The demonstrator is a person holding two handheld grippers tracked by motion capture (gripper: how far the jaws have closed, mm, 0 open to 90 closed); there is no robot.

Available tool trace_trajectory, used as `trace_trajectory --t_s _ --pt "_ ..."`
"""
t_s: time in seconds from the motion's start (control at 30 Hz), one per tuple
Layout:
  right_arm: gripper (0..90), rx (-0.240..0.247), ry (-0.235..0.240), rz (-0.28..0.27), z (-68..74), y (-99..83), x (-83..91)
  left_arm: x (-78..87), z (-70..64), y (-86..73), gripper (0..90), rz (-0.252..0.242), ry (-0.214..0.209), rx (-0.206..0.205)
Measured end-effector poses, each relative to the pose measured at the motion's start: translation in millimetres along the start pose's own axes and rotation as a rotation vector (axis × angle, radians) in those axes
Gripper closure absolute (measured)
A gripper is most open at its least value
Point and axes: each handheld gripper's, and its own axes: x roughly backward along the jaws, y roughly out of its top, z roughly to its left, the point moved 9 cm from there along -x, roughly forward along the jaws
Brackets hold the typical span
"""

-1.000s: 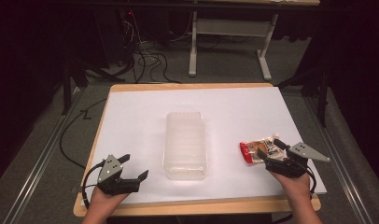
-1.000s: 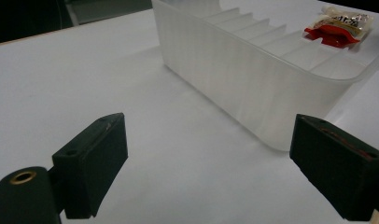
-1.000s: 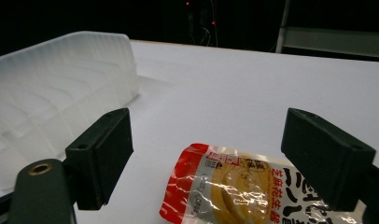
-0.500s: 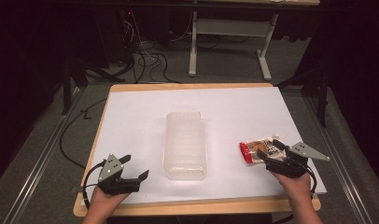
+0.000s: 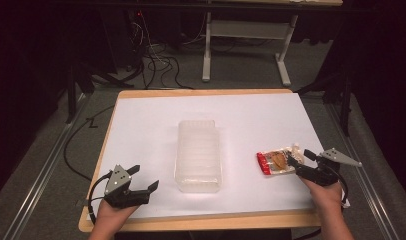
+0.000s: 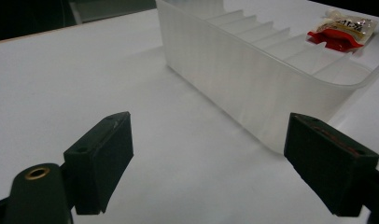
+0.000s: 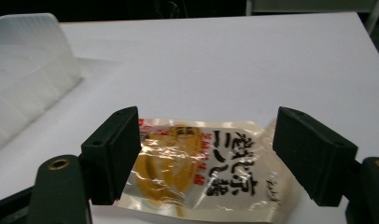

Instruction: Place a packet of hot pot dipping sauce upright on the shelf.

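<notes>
A clear ribbed plastic container (image 5: 198,155) stands in the middle of the white table top (image 5: 141,125). To its right a snack packet (image 5: 277,161) with a red end lies flat. My right gripper (image 5: 300,157) is open at the packet's right end, one jaw on either side of it. In the right gripper view the packet (image 7: 201,168) lies between and just beyond the jaws of the right gripper (image 7: 208,121), with nothing pinched. Near the front left edge my left gripper (image 5: 145,178) is open and empty, pointing toward the container (image 6: 234,70).
The table's wooden front edge (image 5: 201,220) runs just behind both hands. Beyond the table, cables (image 5: 151,55) and a white desk frame (image 5: 241,30) stand on the dark floor. In the left gripper view the packet (image 6: 344,30) lies past the container's far side.
My right gripper has edged slightly forward over the packet's end. The left gripper, the container and the packet have stayed where they were.
</notes>
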Motion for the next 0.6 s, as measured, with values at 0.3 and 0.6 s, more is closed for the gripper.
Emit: trace_trajectory --t_s 0.3,0.6 --pt "26.2 -0.129 -0.036 0.047 -29.8 -10.4 -3.1 0.2 0.8 0.2 16.6 -0.004 0.001 0.001" --pt "32.4 -0.250 -0.004 0.151 -39.9 -27.3 -14.3 -1.3 -1.6 -1.5 16.6 0.005 -0.008 -0.011"
